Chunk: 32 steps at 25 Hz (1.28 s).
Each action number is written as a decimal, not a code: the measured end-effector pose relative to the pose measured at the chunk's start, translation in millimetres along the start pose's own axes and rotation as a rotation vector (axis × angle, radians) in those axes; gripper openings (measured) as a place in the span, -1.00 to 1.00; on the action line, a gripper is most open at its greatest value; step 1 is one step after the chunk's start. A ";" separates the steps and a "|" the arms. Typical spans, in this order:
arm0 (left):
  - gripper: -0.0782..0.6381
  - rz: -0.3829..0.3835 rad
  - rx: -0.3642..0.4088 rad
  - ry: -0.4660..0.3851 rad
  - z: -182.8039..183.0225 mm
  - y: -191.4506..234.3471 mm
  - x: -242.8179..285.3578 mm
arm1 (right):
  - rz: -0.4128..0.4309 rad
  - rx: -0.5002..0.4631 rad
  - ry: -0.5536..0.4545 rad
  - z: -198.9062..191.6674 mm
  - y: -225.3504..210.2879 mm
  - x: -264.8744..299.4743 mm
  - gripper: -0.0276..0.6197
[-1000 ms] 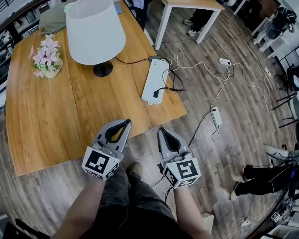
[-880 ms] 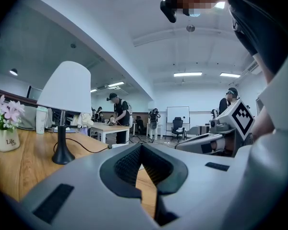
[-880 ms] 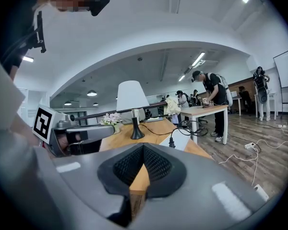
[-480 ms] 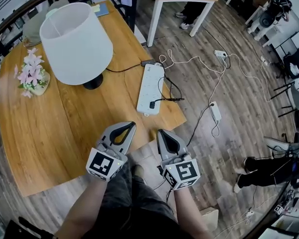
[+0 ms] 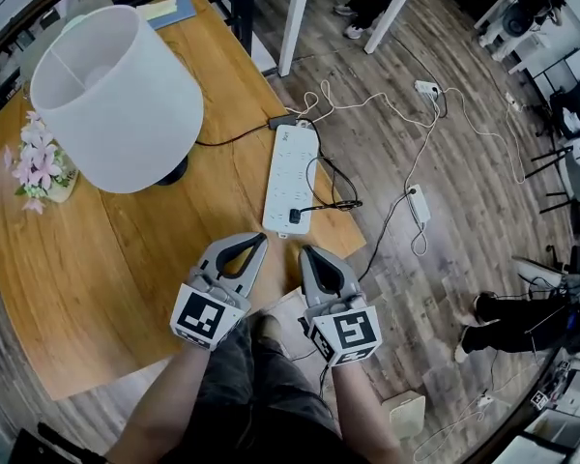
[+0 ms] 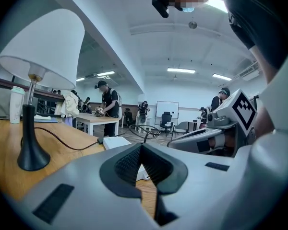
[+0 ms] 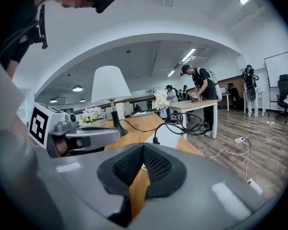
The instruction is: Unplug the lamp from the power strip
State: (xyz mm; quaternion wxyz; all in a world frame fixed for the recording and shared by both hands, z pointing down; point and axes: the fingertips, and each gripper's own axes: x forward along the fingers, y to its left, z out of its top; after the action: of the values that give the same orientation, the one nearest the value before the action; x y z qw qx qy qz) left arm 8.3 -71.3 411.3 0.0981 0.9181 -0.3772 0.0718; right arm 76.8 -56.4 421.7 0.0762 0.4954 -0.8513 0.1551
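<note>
Both grippers are held low in front of the person at the near edge of the table (image 5: pixel 126 259). The left gripper (image 5: pixel 252 243) and right gripper (image 5: pixel 307 253) have their jaws pressed together with nothing between them, so both are empty.

The bit that matters is the strip (image 5: pixel 292 167). It lies flat near the table's right edge, and its long axis runs straight away from the person, with the far end tipped slightly right. I count 1 black plug (image 5: pixel 295 217), sitting in a socket at the near end, just ahead of the 2 grippers. Its cable leaves to the right and loops off over the table edge.

The cord (image 5: pixel 234 135) from the lamp (image 5: pixel 116 95) runs to a dark lump at the strip's far end. My guess is it loops back round to that near plug, but I can't trace it all the way.

The right gripper looks a touch nearer the plug, and the cable exits on its side. I'd open it, reach forward and pull up, with the left one free to pin the strip down.

Container-wise, there's just the strip's sockets with that 1 plug, plus flowers (image 5: pixel 34 162) at the far left, and I can't make out their holder.
</note>
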 end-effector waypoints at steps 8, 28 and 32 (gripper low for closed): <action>-0.79 -0.007 -0.026 0.027 -11.2 21.9 19.1 | -0.050 -0.019 0.044 -4.1 -13.0 27.4 -0.89; -0.79 -0.046 0.256 0.236 -31.4 33.7 58.6 | -0.163 -0.056 0.100 -0.5 -19.1 57.5 -0.60; -0.79 -0.042 0.240 0.242 -31.3 40.0 62.1 | -0.158 -0.029 0.100 -0.6 -15.5 61.1 -0.57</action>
State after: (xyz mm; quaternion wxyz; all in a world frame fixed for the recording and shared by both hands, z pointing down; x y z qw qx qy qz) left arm 22.0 -133.9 459.5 0.0338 0.9155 -0.3322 0.2245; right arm 59.8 -113.4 442.6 0.1378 0.5513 -0.8070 0.1608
